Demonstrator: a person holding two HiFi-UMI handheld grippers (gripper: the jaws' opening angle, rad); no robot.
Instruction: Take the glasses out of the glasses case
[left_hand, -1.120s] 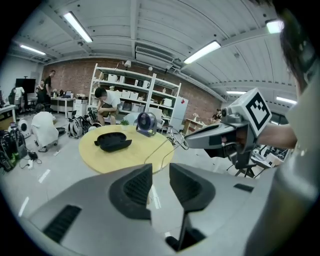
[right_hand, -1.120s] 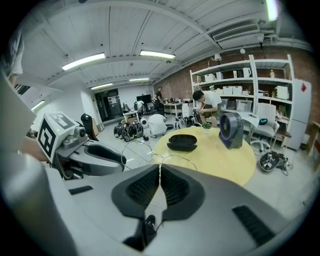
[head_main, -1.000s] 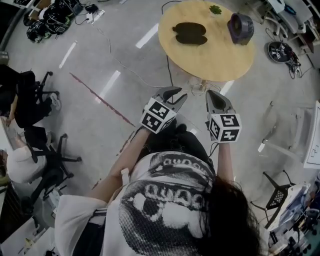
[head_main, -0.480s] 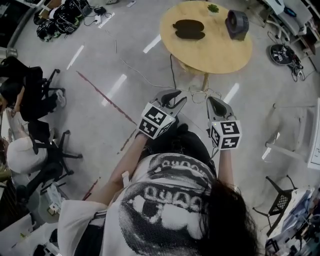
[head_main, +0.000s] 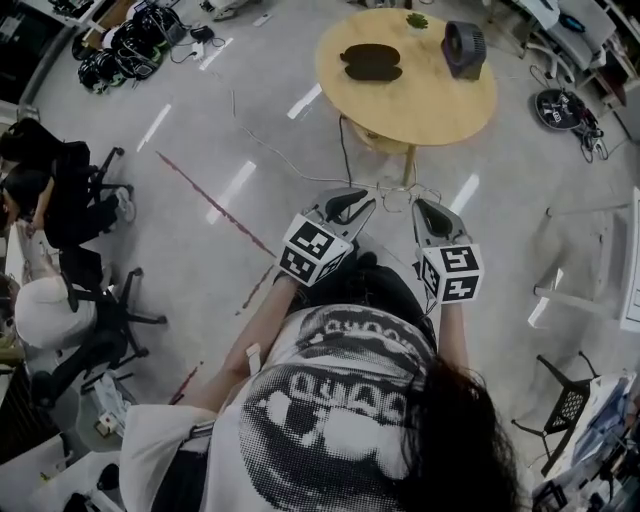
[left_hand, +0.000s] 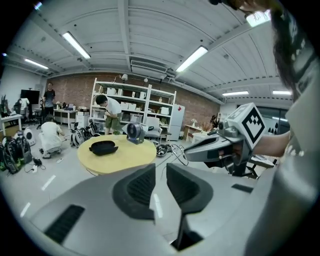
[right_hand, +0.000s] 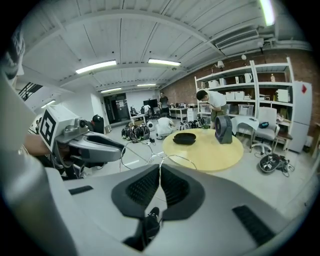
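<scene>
While the right hand-held gripper (right_hand: 159, 172) pinches the glasses (right_hand: 156, 155), we note the left hand-held gripper (left_hand: 160, 172) just closing narrower, empty.

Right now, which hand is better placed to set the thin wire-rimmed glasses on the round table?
Probably the right: the right gripper pinches the thin wire-rimmed glasses. The left gripper has just been closing, yet its fingers stand apart, empty.

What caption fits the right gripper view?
Right claw pinches thin wire-framed glasses, black case behind on the round yellow wooden table.
</scene>
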